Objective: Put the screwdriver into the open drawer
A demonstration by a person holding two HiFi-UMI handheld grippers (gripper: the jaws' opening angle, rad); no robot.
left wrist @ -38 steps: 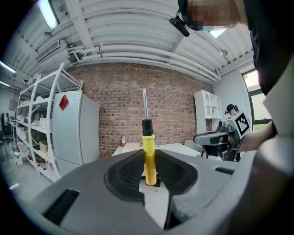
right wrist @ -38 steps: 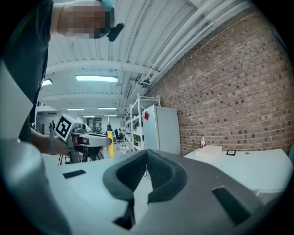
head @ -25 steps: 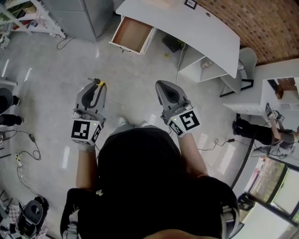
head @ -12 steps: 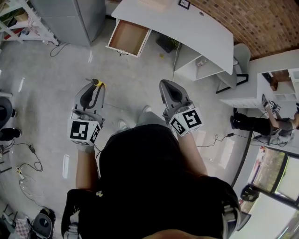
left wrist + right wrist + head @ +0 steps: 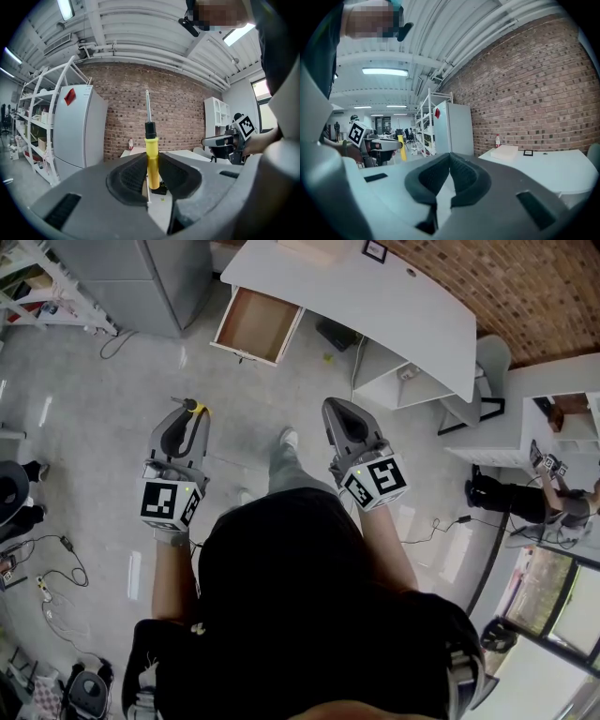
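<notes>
Two grippers show in the head view; the left gripper (image 5: 191,409) grips the screwdriver (image 5: 197,408); the open drawer (image 5: 255,322), pulled out from the white desk (image 5: 375,306), lies ahead and slightly to its right, well apart; the left looks the nearer one. In the left gripper view the jaws clamp the yellow handle; black collar and steel shaft point up, along the jaws. In the right gripper view the right gripper (image 5: 449,176) is closed on nothing.

Grey floor (image 5: 94,390) carries loose cables (image 5: 64,545) and a white desk (image 5: 394,306), drawer (image 5: 255,324) open.
</notes>
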